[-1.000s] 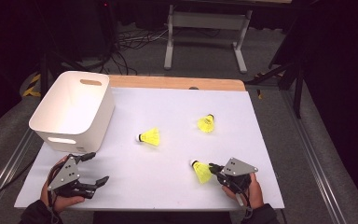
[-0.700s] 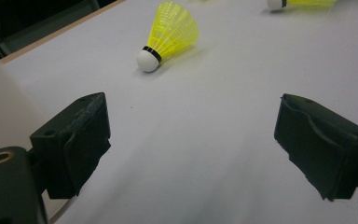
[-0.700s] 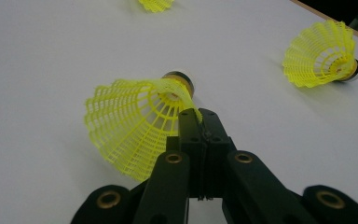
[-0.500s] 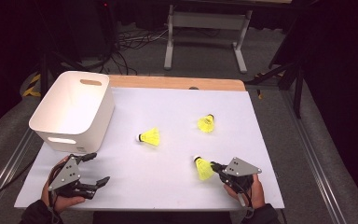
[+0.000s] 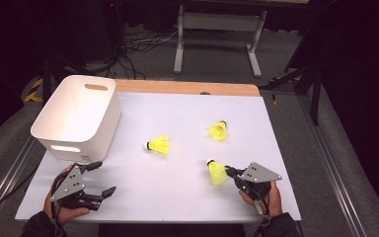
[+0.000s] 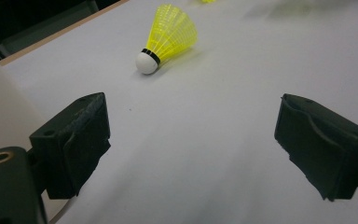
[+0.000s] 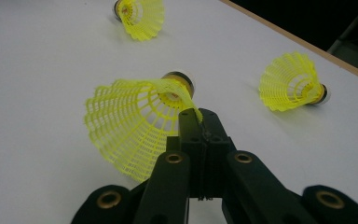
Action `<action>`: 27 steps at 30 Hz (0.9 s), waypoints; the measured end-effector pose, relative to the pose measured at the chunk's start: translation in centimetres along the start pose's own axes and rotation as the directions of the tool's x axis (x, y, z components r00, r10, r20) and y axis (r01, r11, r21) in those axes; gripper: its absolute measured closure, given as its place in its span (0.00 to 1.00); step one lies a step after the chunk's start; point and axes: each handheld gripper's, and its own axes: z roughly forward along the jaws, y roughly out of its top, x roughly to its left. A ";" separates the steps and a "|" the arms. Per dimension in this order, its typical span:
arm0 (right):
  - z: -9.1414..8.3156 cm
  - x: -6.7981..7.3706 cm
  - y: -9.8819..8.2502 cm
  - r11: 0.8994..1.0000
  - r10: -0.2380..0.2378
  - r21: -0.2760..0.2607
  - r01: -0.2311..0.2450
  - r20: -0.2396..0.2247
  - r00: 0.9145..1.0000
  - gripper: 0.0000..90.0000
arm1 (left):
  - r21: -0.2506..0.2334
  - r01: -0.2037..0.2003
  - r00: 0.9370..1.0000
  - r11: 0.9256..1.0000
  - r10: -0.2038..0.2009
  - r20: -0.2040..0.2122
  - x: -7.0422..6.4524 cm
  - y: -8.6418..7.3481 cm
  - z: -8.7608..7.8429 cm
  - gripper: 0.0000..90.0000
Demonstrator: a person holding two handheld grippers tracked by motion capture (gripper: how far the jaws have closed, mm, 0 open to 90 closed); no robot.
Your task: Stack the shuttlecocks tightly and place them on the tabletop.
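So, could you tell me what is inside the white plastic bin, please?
The white plastic bin shows bare inner walls; its near wall hides the bottom.

bin: I see white bin (image 5: 79,116) at counter's far left
counter: white sheet over counter (image 5: 187,143)
shuttlecocks: two loose, mid-counter (image 5: 158,145), right (image 5: 218,130)

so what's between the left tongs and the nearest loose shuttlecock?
Nothing: bare white table runs from the open left tongs to that shuttlecock in the left gripper view; the high view agrees.
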 end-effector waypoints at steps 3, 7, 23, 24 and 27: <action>0.0 -0.2 0.3 1.000 -0.003 -0.015 0.003 -0.004 1.000 1.00 | 0.000 0.003 1.000 1.000 -0.003 0.003 0.0 0.0 0.0 0.12; 0.2 -0.5 0.7 1.000 -0.007 -0.027 0.007 -0.016 1.000 1.00 | -0.001 0.003 1.000 1.000 -0.003 0.004 0.0 0.0 0.0 0.12; 3.0 -1.5 3.1 0.997 -0.054 -0.050 0.051 -0.054 0.997 1.00 | -0.005 0.004 1.000 1.000 -0.004 0.008 0.1 0.0 0.0 0.12; 3.2 -1.5 3.2 0.997 -0.055 -0.049 0.052 -0.059 0.997 1.00 | -0.005 0.005 1.000 1.000 -0.005 0.009 0.0 -0.1 0.0 0.13; 4.2 -1.5 3.7 0.997 -0.059 -0.048 0.055 -0.085 0.995 1.00 | -0.006 0.007 1.000 1.000 -0.007 0.011 0.1 -0.1 0.0 0.13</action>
